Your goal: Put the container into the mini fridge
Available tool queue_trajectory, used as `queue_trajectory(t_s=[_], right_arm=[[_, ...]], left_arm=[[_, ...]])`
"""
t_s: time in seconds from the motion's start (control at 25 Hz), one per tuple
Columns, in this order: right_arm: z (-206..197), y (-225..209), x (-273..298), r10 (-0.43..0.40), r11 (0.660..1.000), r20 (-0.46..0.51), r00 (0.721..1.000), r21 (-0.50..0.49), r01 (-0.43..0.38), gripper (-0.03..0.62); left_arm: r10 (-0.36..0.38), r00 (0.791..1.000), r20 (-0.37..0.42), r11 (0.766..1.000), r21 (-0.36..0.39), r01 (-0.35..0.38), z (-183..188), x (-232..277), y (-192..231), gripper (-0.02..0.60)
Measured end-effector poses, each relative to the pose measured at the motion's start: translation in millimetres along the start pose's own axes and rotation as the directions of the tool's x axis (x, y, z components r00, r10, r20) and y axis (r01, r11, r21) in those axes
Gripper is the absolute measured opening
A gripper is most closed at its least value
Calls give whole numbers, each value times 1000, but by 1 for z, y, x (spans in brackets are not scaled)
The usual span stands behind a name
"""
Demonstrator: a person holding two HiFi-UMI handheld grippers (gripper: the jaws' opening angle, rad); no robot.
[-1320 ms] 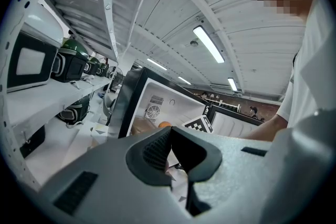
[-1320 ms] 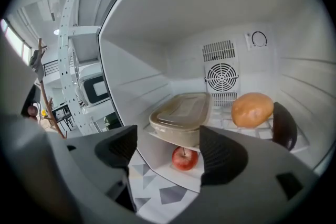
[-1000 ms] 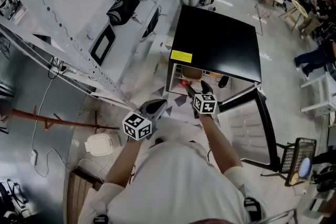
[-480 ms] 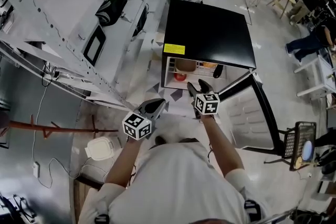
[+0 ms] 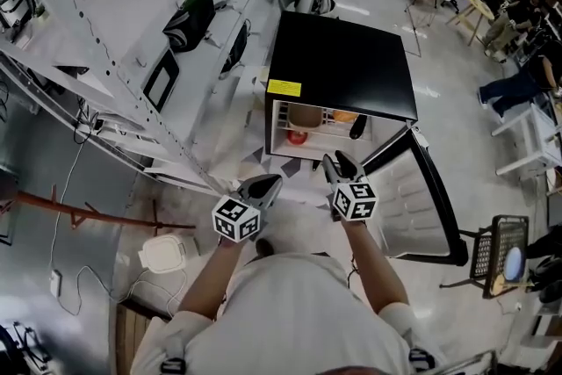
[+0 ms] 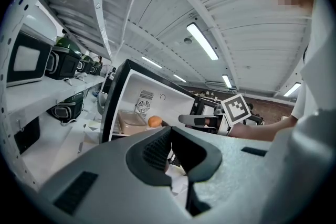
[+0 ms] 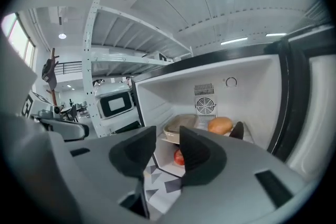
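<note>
right gripper view | right gripper (image 7: 168, 136) part-open, closing, empty | left gripper (image 6: 170, 132) closed, empty

- Container, look: we see a shallow, pale beige, rectangular container (image 7: 180, 121) with a rimmed top.
- Container, pose: upright and level, on the left part of the upper shelf (image 5: 327, 120).
- Container, place: inside the mini fridge (image 5: 342, 61), beyond the jaw tips of the right gripper (image 7: 168, 132). It shows just above the gap between them and is apart from both.
- Container, hold: none. Those jaws have just been closing, and nothing is between them.
- Mini fridge, look: black casing, white interior, a yellow label (image 5: 284, 88) on its top and a round vent (image 7: 205, 105) on the back wall.
- Mini fridge, state: door (image 5: 421, 206) swung wide open.
- Mini fridge, place: we find it straight ahead of the jaws, its door to their right.
</note>
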State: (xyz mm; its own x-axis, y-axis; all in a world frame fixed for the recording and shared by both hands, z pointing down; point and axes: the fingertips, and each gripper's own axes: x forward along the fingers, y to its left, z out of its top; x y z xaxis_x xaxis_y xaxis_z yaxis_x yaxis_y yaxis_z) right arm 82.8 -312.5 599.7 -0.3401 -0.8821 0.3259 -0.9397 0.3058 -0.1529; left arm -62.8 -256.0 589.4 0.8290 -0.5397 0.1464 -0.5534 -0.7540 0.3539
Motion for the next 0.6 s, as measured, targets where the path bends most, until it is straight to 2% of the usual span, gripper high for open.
queue_trajectory(t_s=[0.28,0.6], right_arm=[[7,-3,-47,44,999,38,998,8,-45,60],[18,-10,-96,52,998,78,996,-43,-49,28]], left_arm=[[28,1000,10,999,38,-28,3,9,-31,5],[69,997,39,994,81,-72,15,9,-64,5]])
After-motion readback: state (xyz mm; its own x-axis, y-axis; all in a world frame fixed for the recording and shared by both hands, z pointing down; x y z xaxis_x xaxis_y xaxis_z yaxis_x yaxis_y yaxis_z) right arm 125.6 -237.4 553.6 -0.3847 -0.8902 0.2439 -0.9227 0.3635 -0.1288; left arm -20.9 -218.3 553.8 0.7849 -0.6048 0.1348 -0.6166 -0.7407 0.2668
